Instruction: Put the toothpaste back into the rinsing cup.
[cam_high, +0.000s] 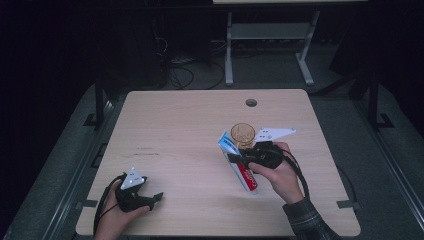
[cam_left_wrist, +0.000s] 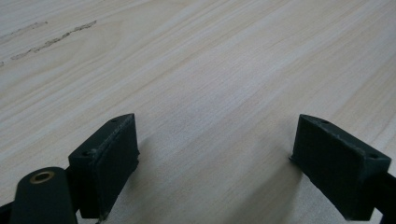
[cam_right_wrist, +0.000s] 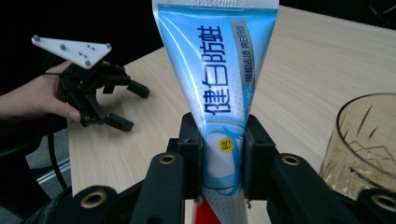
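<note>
A blue, white and red toothpaste tube (cam_right_wrist: 219, 93) stands between my right gripper's (cam_right_wrist: 219, 149) jaws, which are shut on its middle; the flat crimped end points up and away. From above, the tube (cam_high: 239, 165) hangs slanted over the table, red cap end toward the near side, with the right gripper (cam_high: 250, 155) across it. An amber cut-glass tumbler (cam_high: 243, 135) stands just beyond it, also at the right edge of the right gripper view as the glass (cam_right_wrist: 364, 140). My left gripper (cam_high: 150, 199) rests at the near left, open, its pads (cam_left_wrist: 112, 154) wide apart over bare wood.
The light wooden table (cam_high: 190, 125) has a cable hole (cam_high: 251, 103) near its far edge. Faint scuff marks (cam_left_wrist: 51, 39) lie on the wood ahead of the left gripper. A desk frame and cables stand on the floor beyond the table.
</note>
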